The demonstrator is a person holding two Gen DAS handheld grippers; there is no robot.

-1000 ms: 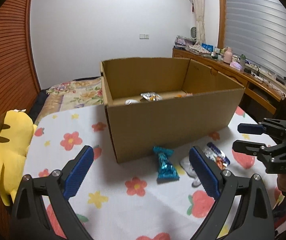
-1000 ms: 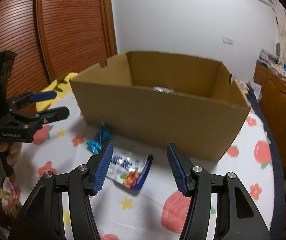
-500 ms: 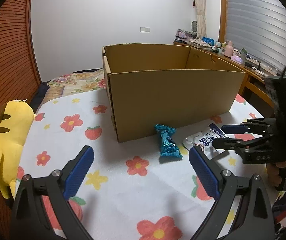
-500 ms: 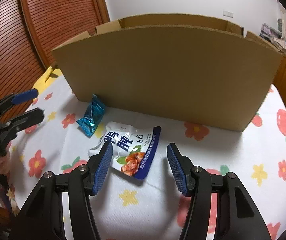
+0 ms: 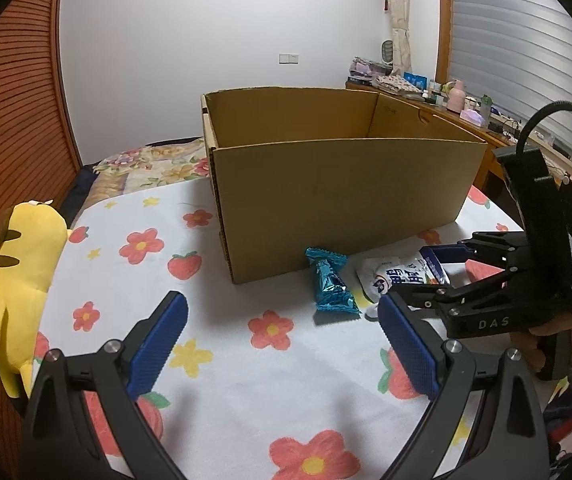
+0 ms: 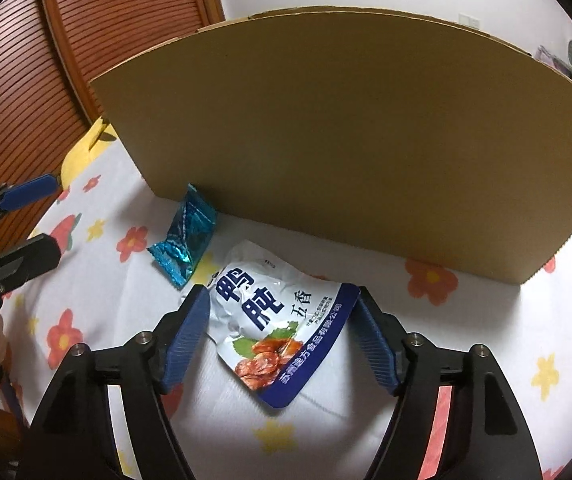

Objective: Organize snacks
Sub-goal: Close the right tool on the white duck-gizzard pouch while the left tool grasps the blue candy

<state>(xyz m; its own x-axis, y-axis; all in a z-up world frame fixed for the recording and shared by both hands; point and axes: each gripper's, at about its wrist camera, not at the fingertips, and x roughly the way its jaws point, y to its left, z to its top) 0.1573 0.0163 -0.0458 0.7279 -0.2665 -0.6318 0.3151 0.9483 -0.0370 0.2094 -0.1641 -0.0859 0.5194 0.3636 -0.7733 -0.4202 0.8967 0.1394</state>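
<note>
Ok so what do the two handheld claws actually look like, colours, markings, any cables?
Both are black plastic frames with two fingers. Each finger carries a long blue pad with fine ridged texture, and silver screw heads mark the pivots. The right claw has white letters reading DAS on its side, a boxy black block mounted above it and a black cable arching from the top. The left claw shows no lettering here.
</note>
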